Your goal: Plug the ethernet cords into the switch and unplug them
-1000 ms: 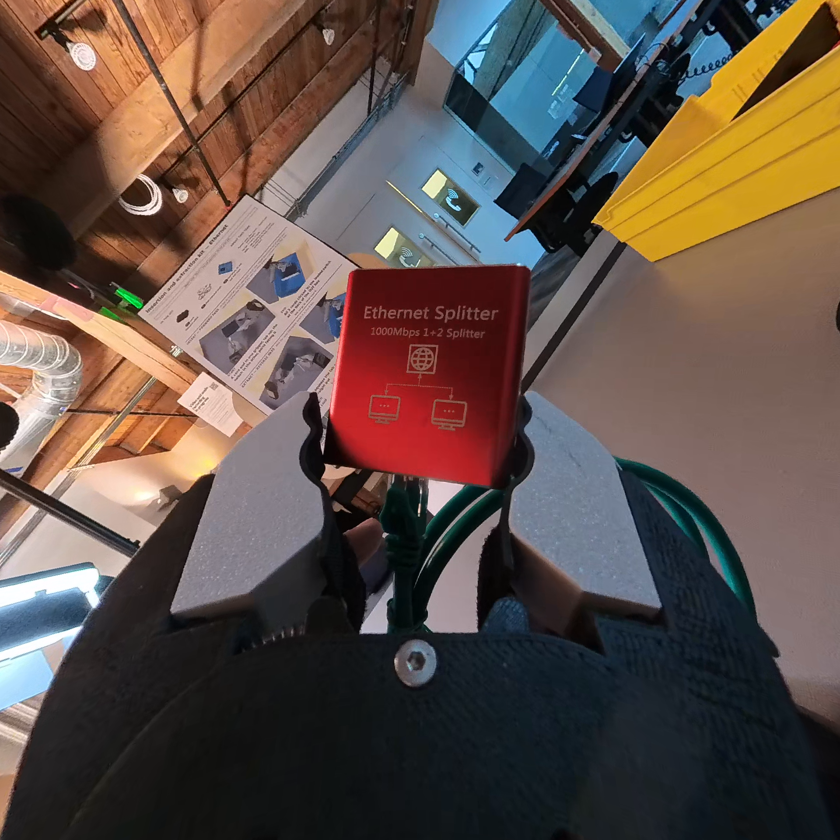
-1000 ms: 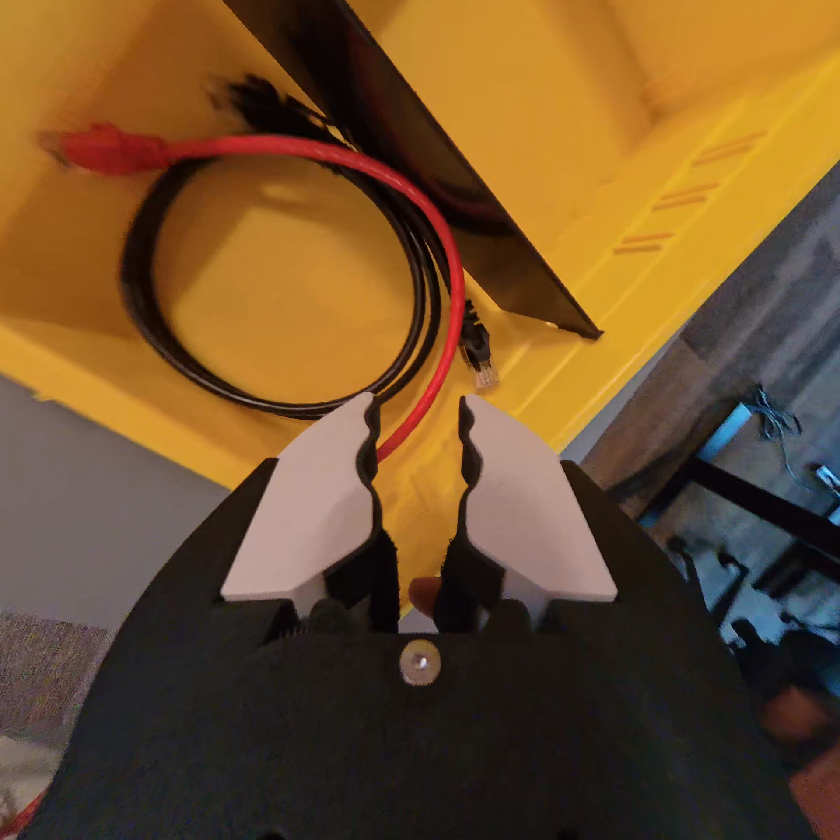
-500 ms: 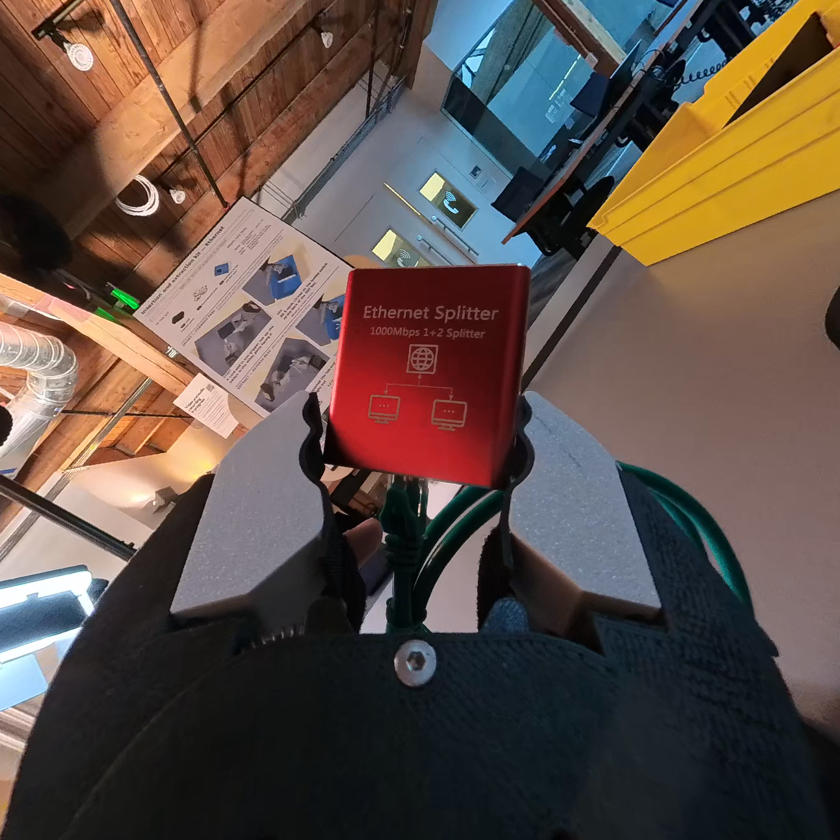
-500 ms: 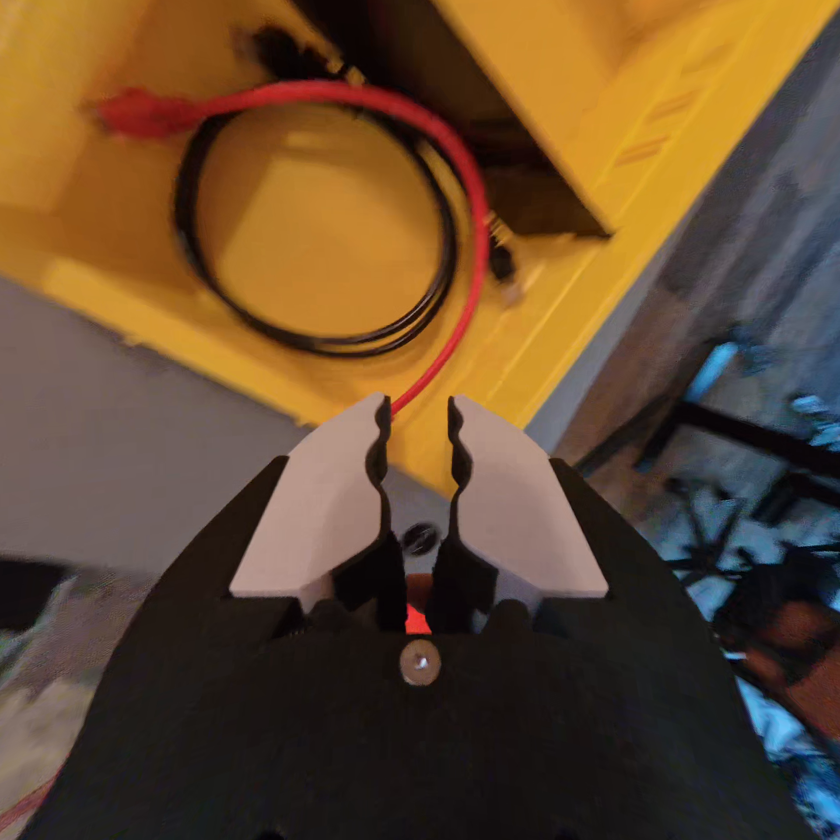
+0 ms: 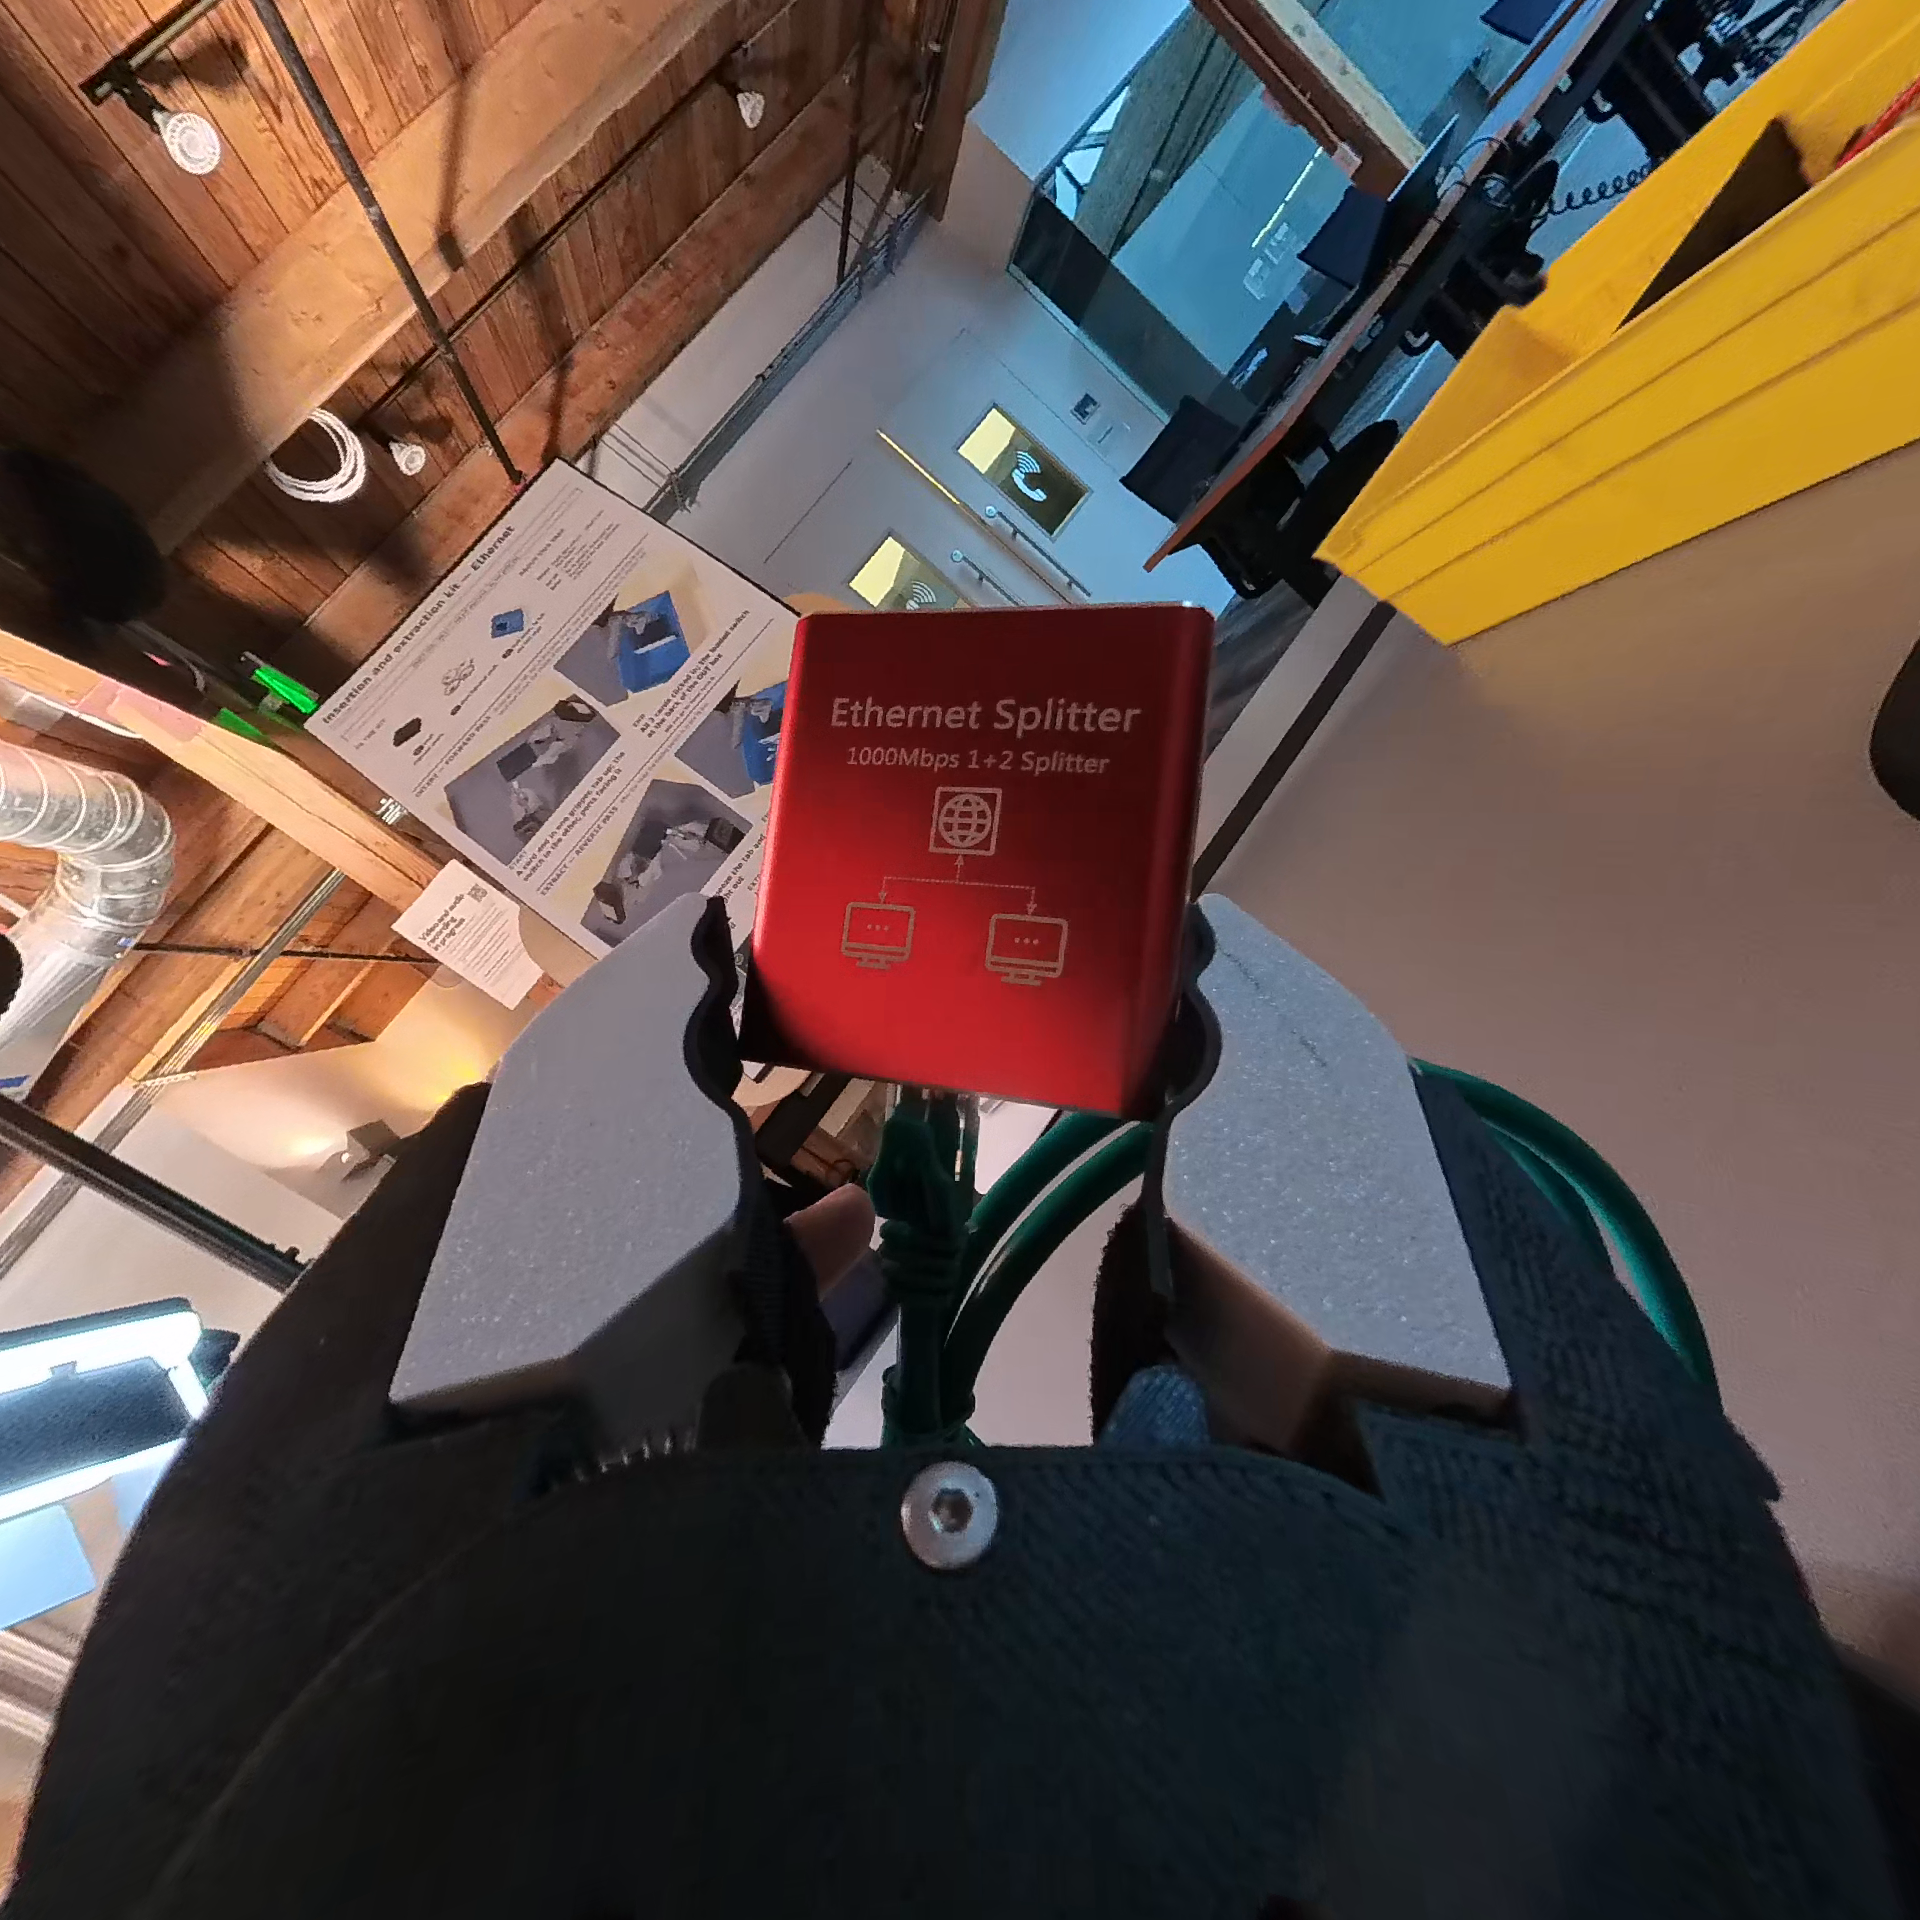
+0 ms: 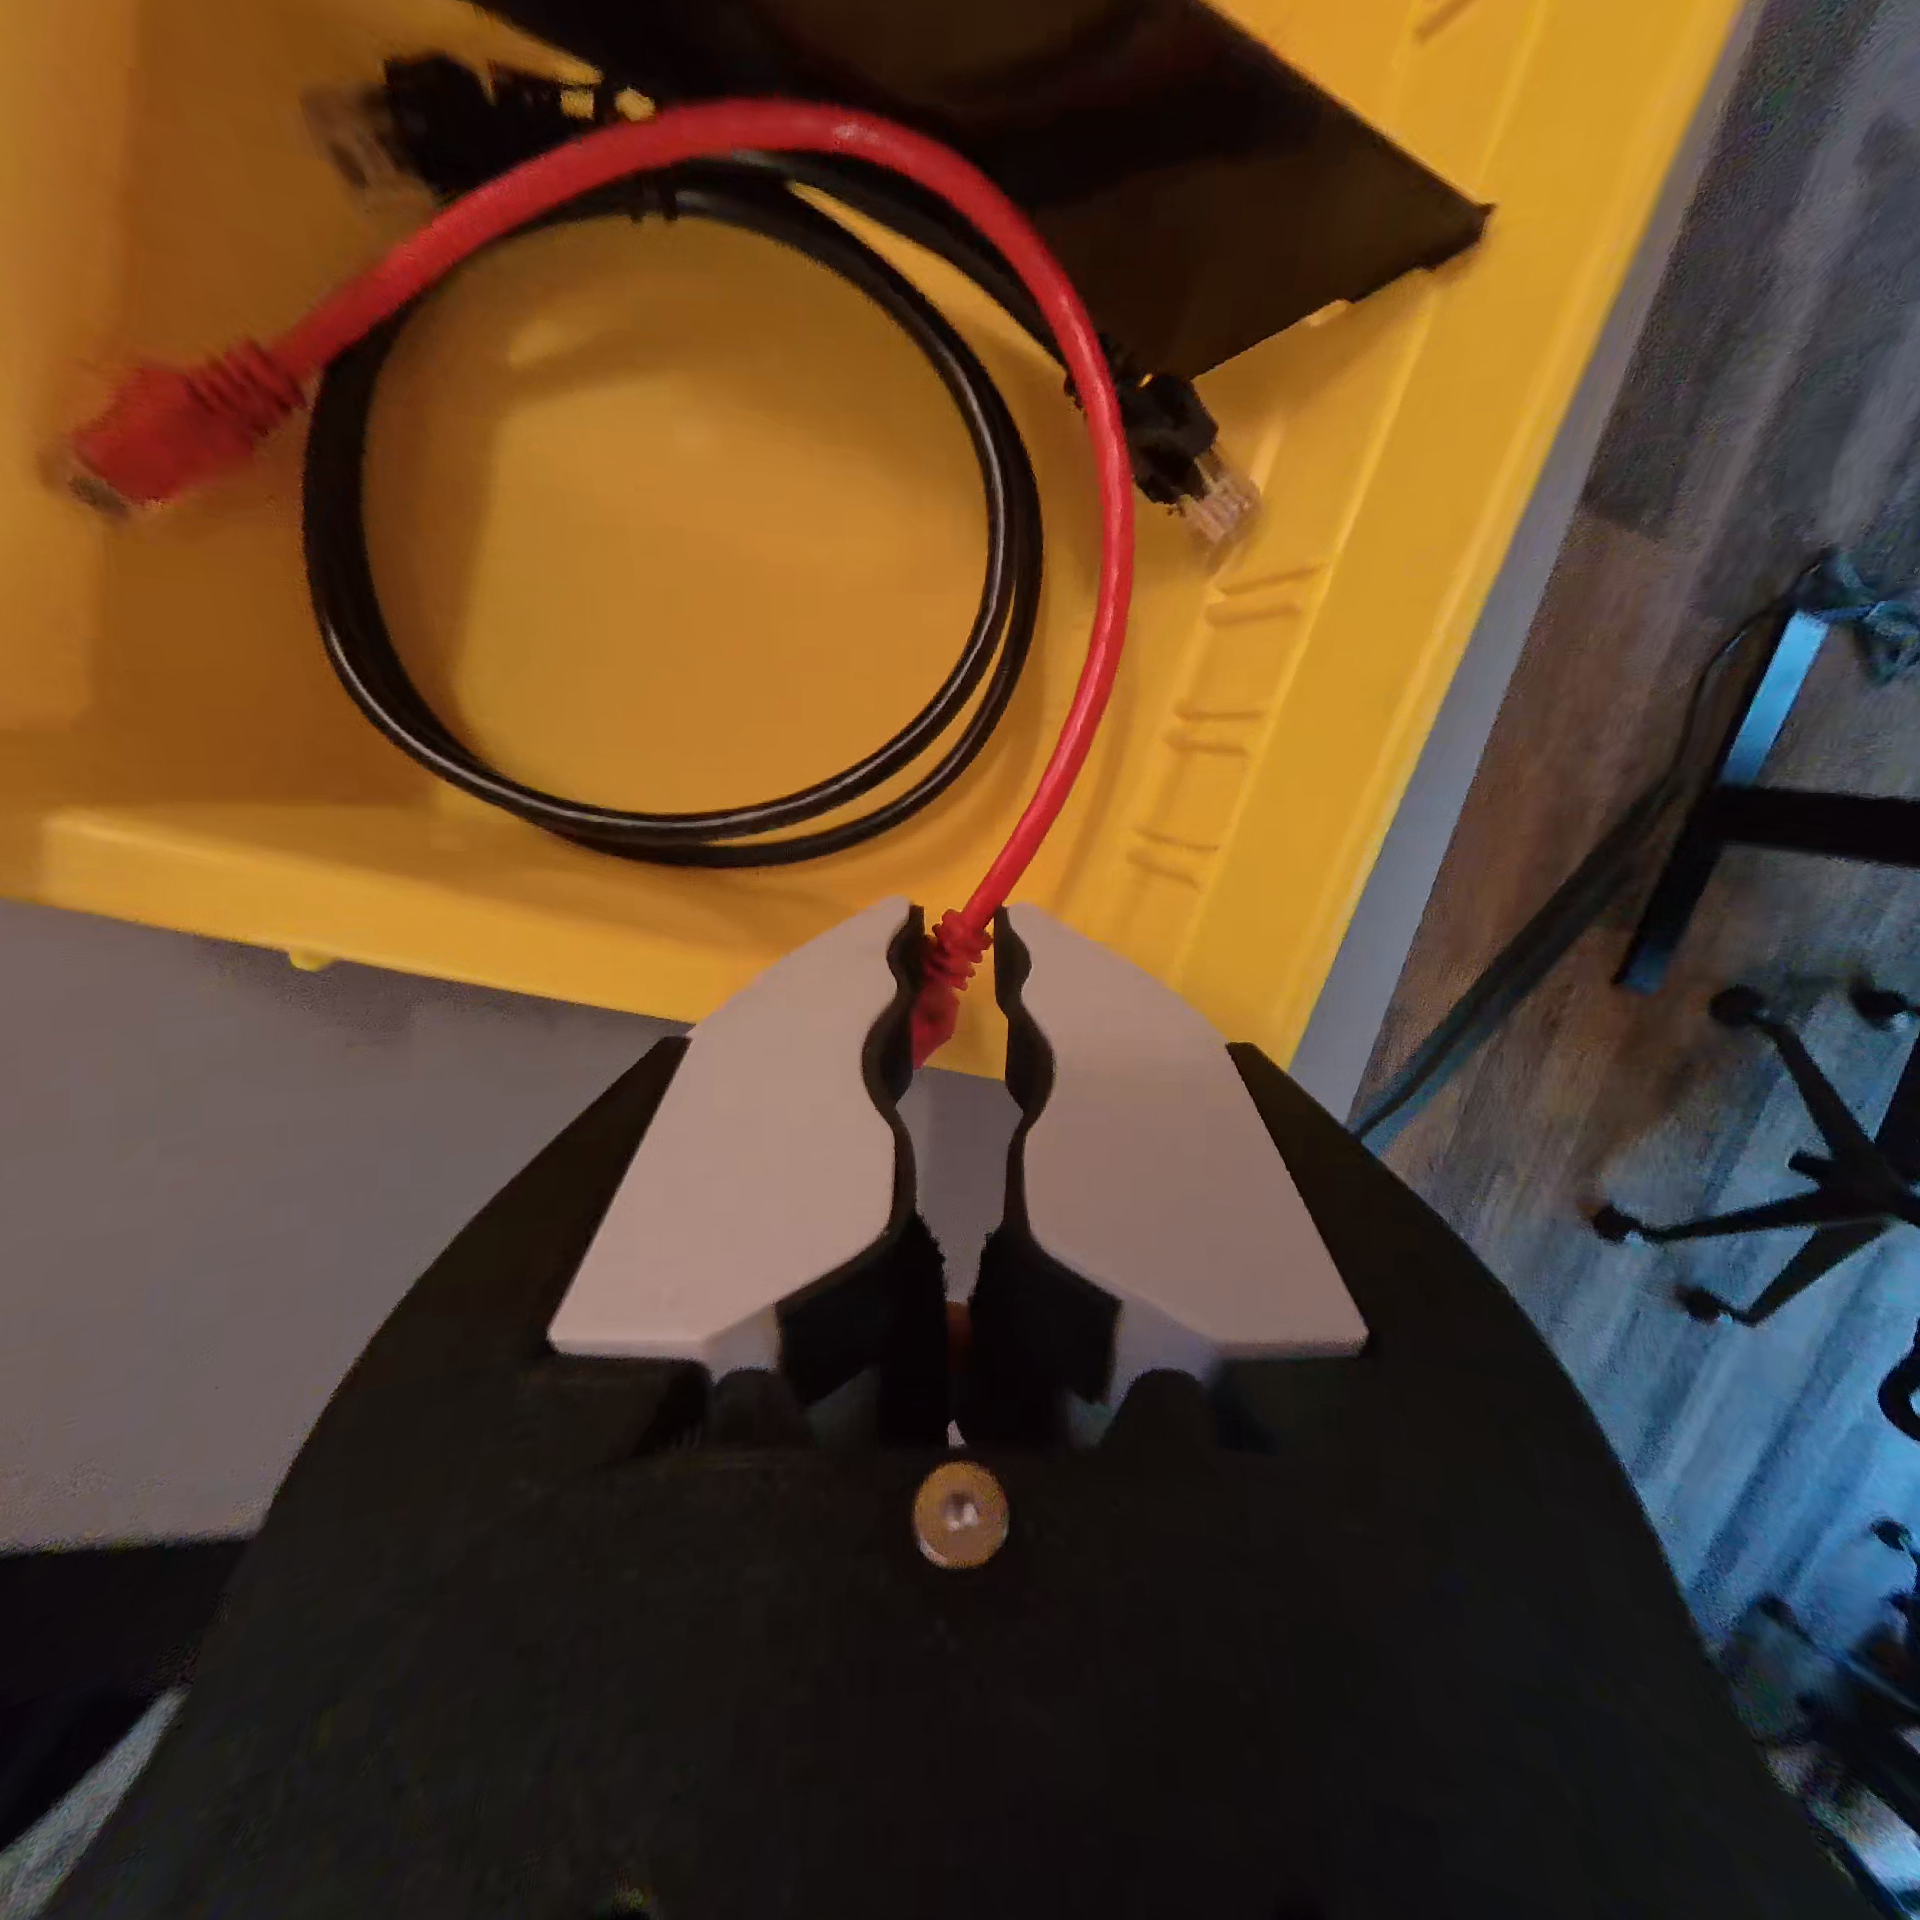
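In the left wrist view my left gripper (image 5: 956, 935) is shut on the red metal switch box (image 5: 987, 831), one pad on each side, and holds it up in the air. A green ethernet cord (image 5: 920, 1195) is plugged into the box's near end and loops back to the right. In the right wrist view my right gripper (image 6: 954, 935) is shut on the ribbed plug boot (image 6: 951, 971) of a red ethernet cord (image 6: 1101, 582). That cord arcs up over the yellow bin (image 6: 1299, 675) to its free red plug (image 6: 166, 426).
A coiled black ethernet cord (image 6: 665, 831) lies in the yellow bin, next to a black divider (image 6: 1247, 187). The grey table (image 6: 312, 1195) reaches the bin's front wall. The floor with chair legs (image 6: 1766, 1195) lies to the right. The bin also shows in the left wrist view (image 5: 1621, 416). Left tips to right tips: about 55 cm.
My right gripper's jaws have closed step by step onto the red cord's plug boot while the gripper shifted over the bin's edge. My left gripper holds the red box as before.
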The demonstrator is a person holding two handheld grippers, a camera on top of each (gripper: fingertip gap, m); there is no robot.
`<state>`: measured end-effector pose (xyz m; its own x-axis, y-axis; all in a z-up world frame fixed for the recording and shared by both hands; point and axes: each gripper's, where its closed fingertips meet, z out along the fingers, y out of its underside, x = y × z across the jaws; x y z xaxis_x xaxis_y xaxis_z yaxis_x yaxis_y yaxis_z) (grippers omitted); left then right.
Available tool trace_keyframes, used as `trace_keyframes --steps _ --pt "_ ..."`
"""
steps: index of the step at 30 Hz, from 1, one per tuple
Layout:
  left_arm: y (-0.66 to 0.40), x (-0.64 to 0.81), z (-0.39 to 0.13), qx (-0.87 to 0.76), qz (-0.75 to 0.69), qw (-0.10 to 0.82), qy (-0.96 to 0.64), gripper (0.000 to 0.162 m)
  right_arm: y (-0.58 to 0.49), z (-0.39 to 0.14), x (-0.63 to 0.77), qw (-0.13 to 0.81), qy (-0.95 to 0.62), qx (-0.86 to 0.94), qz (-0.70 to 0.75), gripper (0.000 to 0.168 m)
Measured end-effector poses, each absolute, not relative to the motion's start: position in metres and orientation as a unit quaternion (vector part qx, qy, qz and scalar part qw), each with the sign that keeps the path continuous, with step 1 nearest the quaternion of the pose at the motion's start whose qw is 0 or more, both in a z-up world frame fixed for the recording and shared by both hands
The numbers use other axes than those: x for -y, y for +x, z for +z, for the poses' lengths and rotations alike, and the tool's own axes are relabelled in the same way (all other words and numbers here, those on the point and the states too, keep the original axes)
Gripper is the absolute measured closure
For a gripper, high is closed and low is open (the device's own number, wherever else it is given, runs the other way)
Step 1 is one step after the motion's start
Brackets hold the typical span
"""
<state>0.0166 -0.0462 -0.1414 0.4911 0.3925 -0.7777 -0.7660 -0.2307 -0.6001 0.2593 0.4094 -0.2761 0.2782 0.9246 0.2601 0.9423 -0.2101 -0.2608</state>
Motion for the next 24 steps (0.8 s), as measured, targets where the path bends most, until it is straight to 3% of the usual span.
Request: trace_keyframes --steps 8,13,24 --pt "0.018 0.045 -0.142 -0.158 0.479 0.6 -0.621 0.08 0.232 -0.272 -0.425 0.293 -0.745 0.599 0.02 0.156" --pt "0.019 0.042 -0.143 -0.161 0.478 0.599 -0.622 0.081 0.204 -0.244 -0.428 0.367 -0.758 0.508 0.181 0.157" --pt "0.019 0.041 -0.145 -0.165 0.477 0.594 -0.626 0.08 0.16 -0.28 -0.435 0.38 -0.759 0.425 0.314 0.157"
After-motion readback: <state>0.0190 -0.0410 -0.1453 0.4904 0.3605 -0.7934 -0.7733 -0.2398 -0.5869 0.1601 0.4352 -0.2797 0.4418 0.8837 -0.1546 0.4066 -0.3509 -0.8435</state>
